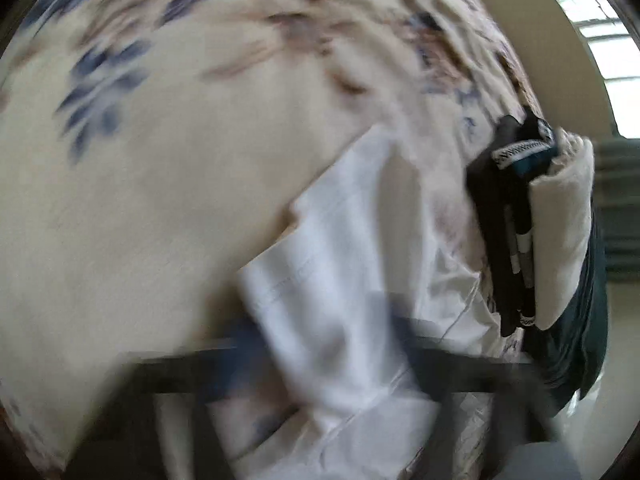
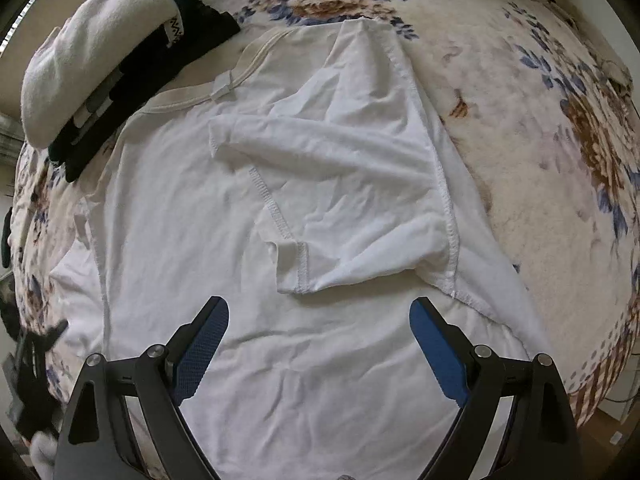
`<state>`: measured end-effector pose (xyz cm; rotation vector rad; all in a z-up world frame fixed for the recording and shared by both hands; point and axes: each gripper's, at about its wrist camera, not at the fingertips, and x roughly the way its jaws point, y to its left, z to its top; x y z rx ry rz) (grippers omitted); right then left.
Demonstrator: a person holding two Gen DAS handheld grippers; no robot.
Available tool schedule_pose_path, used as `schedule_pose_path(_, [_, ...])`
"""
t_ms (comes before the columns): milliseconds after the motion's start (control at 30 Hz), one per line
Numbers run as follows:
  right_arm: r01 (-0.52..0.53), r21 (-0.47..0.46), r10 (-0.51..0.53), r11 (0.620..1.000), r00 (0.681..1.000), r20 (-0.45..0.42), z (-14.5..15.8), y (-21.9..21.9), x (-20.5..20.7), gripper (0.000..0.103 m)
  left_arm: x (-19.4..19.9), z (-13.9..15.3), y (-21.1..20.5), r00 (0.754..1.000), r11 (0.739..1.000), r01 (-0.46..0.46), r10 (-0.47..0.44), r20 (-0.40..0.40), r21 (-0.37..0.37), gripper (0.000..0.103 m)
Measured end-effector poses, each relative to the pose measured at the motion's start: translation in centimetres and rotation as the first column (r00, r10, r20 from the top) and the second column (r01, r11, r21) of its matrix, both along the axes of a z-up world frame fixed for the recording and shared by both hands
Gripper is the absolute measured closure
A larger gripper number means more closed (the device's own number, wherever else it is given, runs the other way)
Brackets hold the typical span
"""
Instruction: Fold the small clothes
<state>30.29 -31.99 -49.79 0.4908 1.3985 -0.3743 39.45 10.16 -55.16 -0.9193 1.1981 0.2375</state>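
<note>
My right gripper [image 2: 318, 316] hangs spread wide just above the white shirt [image 2: 224, 264], sleeve [image 2: 332, 196] folded inward ahead. My left gripper [image 1: 320, 344] is blurred; it seems to clutch the shirt [image 1: 340, 248], but I cannot tell.

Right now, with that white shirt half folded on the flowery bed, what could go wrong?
1. The sleeve folded onto the white T-shirt lies loose and wrinkled; pulling the shirt could flip it open.
2. The stack of folded clothes sits right beside the collar, so a wide sweep might topple it.
3. The left wrist view is heavily blurred and the left gripper is hard to make out, so it may catch cloth in the wrong spot. The right gripper is open above the shirt.
</note>
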Motion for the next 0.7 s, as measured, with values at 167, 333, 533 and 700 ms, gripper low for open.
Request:
schedule_pose_path(167, [0.041,-0.008,-0.041,0.999,0.999,0.004,0.3,-1.3,-0.5,0.009,2.2,5.2,-6.0,0.939,0.921,0.255,-0.308,0.153,0.294,0.1])
schedule_pose_path(333, [0.11,0.001,-0.11,0.994,0.994,0.0,0.6,-3.8,-1.7,0.009,-0.6,7.1,-18.1,0.665,0.627,0.609,-0.737,0.116,0.486,0.1])
schedule_pose_path(533, [0.147,0.017,-0.146,0.989,0.989,-0.009,0.9,-7.1,-3.2,0.009,-4.0,2.6,-24.4,0.478,0.414,0.792,-0.878,-0.035,0.45,0.095])
schedule_pose_path(700, [0.074,0.132,-0.081,0.989,0.996,0.049,1.6,-7.5,-1.4,0.009,-5.1,2.7,-22.7,0.494,0.466,0.828,-0.869,-0.012,0.313,0.069])
